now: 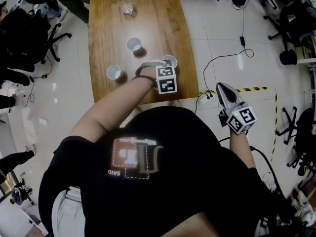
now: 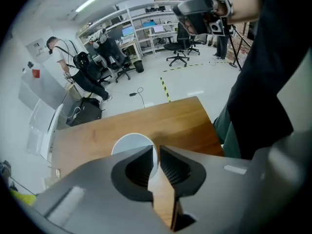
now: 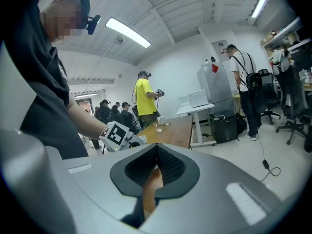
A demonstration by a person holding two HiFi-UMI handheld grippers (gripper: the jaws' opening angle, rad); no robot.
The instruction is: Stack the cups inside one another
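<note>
**A:** Where is the left gripper point(image 2: 156, 149)?

**B:** At the near right corner of the bench point(image 1: 103, 33). Its jaws are drawn in on the wall of a white cup point(image 2: 127, 144), and the thin wall fills the slit between them. The cup is upright, mouth up.

**A:** And the other cups?

**B:** In the head view, a second cup point(image 1: 134, 44) stands at ten o'clock from the pinched one. A third cup point(image 1: 113, 72) stands at nine o'clock. All three are apart, each on its own.

**A:** The right gripper point(image 3: 157, 146)?

**B:** It is off the bench, over the floor point(image 1: 212, 23), at four o'clock from the left one. Its jaws are pressed together with nothing between them.

**A:** Anything else up there?

**B:** A clear glass point(image 1: 126, 6) at twelve o'clock from the second cup, toward the far end.
</note>
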